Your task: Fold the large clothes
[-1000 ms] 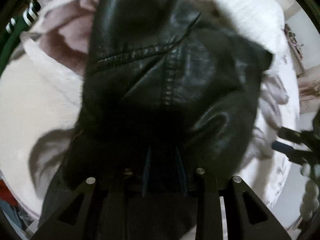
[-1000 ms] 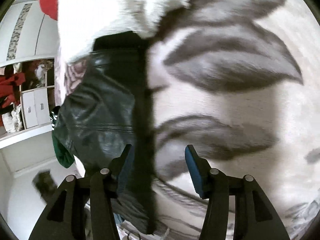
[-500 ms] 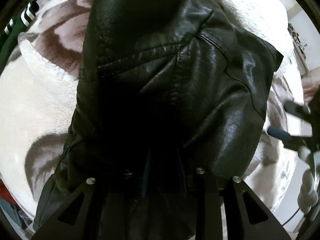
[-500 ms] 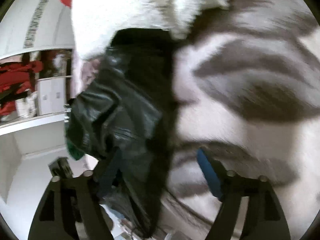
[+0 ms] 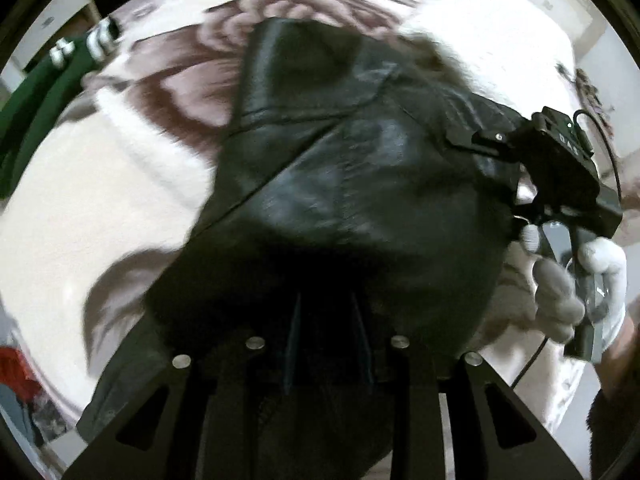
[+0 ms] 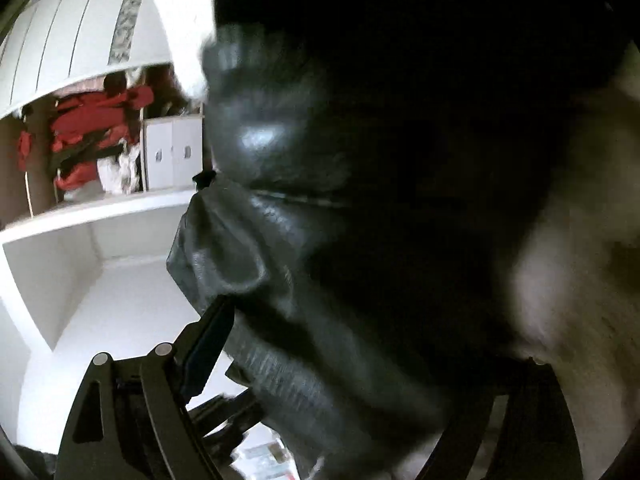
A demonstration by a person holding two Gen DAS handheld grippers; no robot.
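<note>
Black leather jacket [image 5: 344, 184] lies bunched over the floral blanket [image 5: 120, 200], filling the mid of the left wrist view. Left gripper [image 5: 326, 344] is clamped on the jacket's near edge, fingers close w/ leather between. Right gripper [image 6: 360, 344] sits at the jacket's right edge; leather [image 6: 280, 240] lies between its wide-apart fingers, blue pad [image 6: 208, 344] visible, can't tell if gripping. Green garment [image 5: 36, 92] far left.

I see a fleecy cream blanket [image 5: 100, 208] with brown rose and leaf print across the frame. At the right-wrist view's left, white shelving [image 6: 92, 216] holds red clothes [image 6: 92, 140] beside small white cupboard doors [image 6: 172, 154].
</note>
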